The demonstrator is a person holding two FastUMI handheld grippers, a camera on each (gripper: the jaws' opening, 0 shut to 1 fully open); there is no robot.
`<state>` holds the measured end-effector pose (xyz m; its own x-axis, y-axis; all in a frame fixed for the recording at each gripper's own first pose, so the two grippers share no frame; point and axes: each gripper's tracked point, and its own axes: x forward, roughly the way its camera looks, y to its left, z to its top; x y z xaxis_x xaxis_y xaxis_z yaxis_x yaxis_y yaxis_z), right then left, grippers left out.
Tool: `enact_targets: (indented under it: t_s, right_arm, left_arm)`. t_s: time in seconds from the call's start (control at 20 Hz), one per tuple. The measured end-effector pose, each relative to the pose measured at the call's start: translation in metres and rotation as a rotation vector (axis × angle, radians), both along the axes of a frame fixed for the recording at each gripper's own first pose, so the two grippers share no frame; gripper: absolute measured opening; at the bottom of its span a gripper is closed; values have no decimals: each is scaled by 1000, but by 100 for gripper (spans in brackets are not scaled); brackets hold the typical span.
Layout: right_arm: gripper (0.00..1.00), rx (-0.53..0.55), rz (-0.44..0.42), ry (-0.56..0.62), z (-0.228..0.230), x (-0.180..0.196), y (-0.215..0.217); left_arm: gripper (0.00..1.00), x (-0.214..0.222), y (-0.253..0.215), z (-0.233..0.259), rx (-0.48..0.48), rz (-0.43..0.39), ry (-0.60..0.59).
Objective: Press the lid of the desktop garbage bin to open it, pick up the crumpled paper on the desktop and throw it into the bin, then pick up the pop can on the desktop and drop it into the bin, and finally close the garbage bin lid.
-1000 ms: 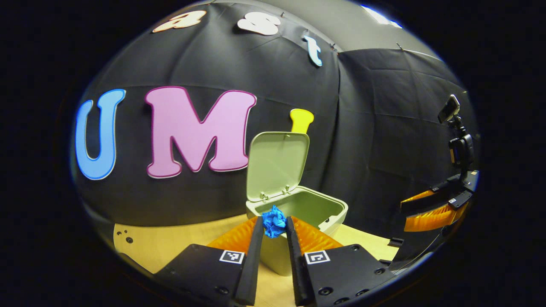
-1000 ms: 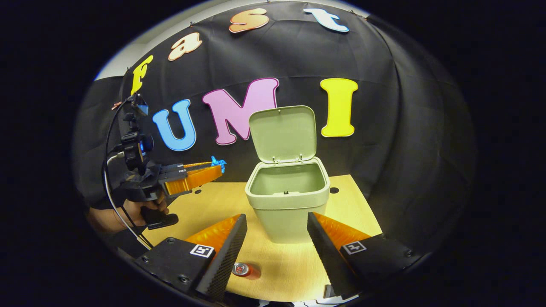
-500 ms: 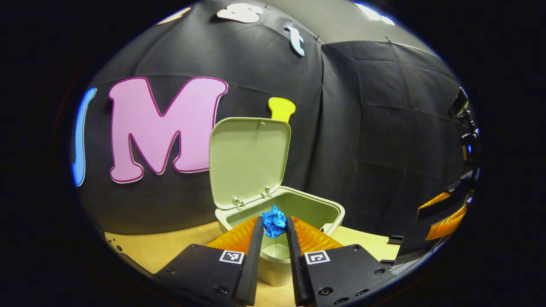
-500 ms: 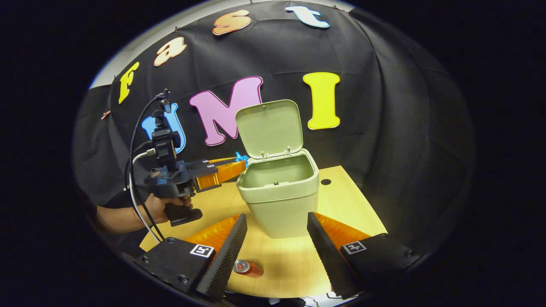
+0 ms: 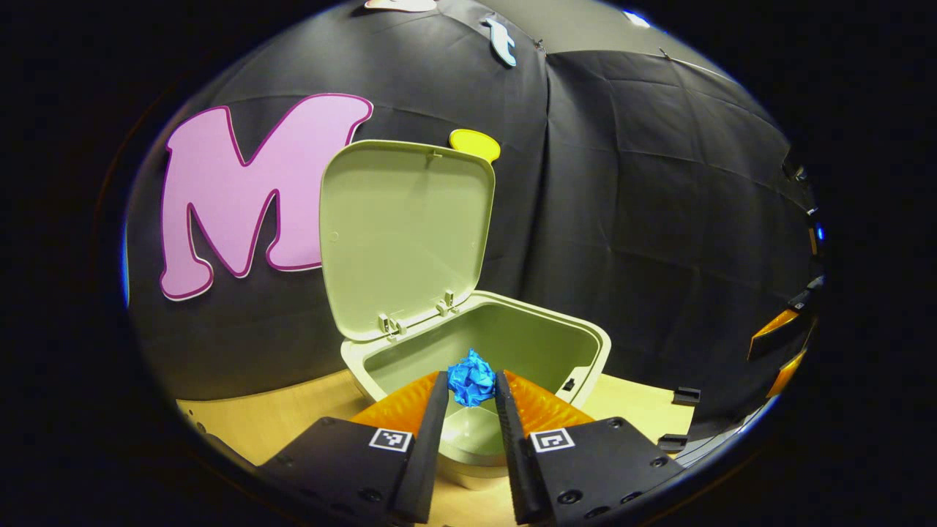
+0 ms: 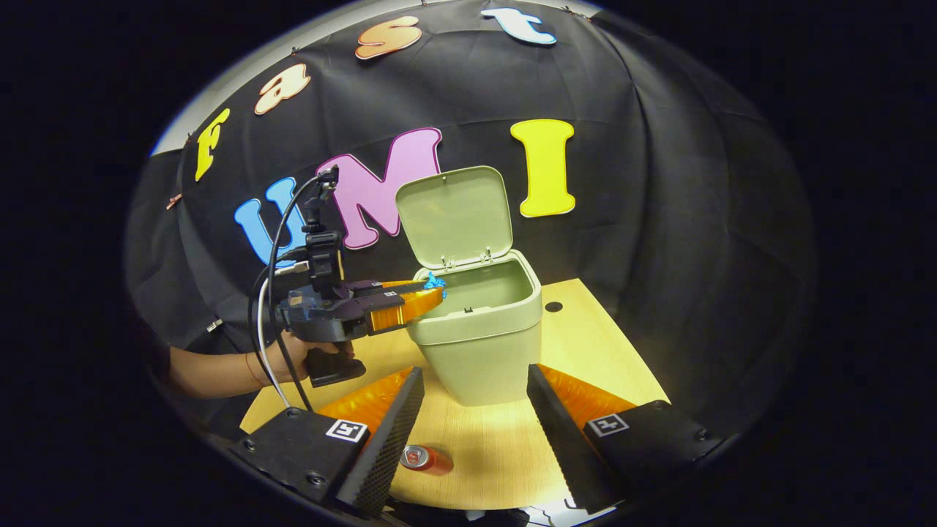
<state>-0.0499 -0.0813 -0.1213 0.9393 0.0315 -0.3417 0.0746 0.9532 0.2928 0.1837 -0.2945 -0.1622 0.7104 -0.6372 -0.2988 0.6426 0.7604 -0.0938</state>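
The left gripper [image 5: 472, 388] is clamped on the paper ball [image 5: 471, 378], light and squashy, over the bin [image 5: 593, 344]; right gripper [image 6: 472, 380] spread apart.

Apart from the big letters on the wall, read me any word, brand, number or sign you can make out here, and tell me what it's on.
Can: its print is too small and blurred to read.
Left gripper: two square black-and-white code markers, a pattern, no words.
Right gripper: two such squares, no words.
Bin, lid, crumpled paper: no print seen.
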Motion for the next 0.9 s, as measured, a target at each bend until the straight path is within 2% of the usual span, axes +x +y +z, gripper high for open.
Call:
enact_targets:
  t_s: [0.15,0.25,0.3,0.55,0.8,0.9]
  right_arm:
    - [93,0,3,2,0,2,2]
    - [93,-2,7,-3,2,3,5]
    - [93,-5,9,-2,2,3,6]
    - [93,-10,38,6,-1,1,16]
    - [93,0,107,30,-12,0,39]
    - [93,-2,146,45,-19,-1,51]
  left_arm:
    - [46,1,-2,-1,-6,-7,5]
    - [55,1,-2,-1,-3,-11,1]
    - [62,2,-3,-1,-2,-11,-2]
    - [69,-3,9,10,-19,16,-21]
    - [83,-17,46,34,-17,87,-83]
    - [84,-27,61,44,-37,116,-97]
